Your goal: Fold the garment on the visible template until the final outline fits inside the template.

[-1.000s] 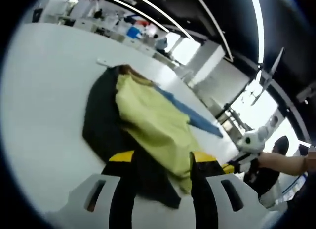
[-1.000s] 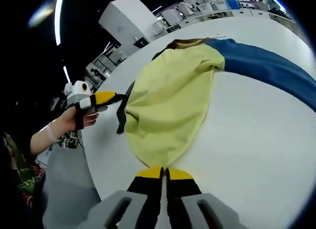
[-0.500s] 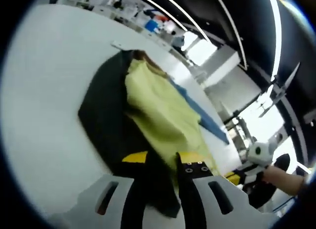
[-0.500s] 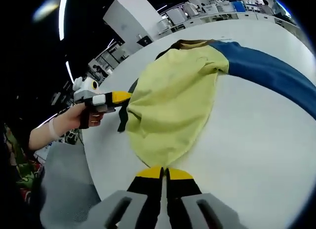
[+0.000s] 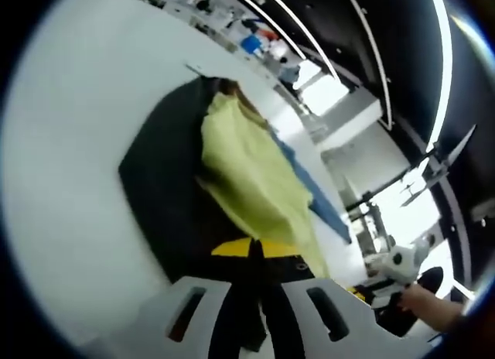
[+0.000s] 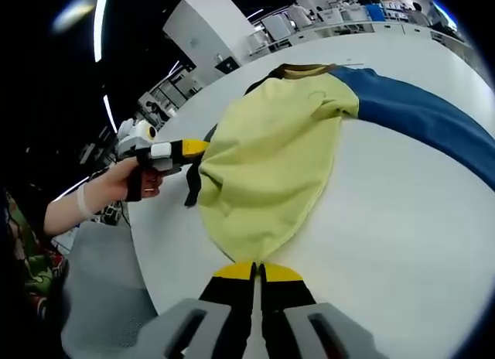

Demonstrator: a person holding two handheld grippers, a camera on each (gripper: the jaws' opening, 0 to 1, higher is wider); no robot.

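L gripper (image 5: 255,251) jaws closed together on dark edge of garment (image 5: 247,181), yellow tips touching. Garment lies on white table (image 5: 69,181): black part on view's left, yellow-green part over it, blue strip (image 5: 317,200) beyond. R gripper (image 5: 371,285) w/ person's hand (image 5: 421,303) at lower right.

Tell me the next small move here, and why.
Probably lift both grippers together and carry the hem toward the collar. The left gripper is shut on the dark edge, the right gripper on the garment hem; it lies flat on the table.
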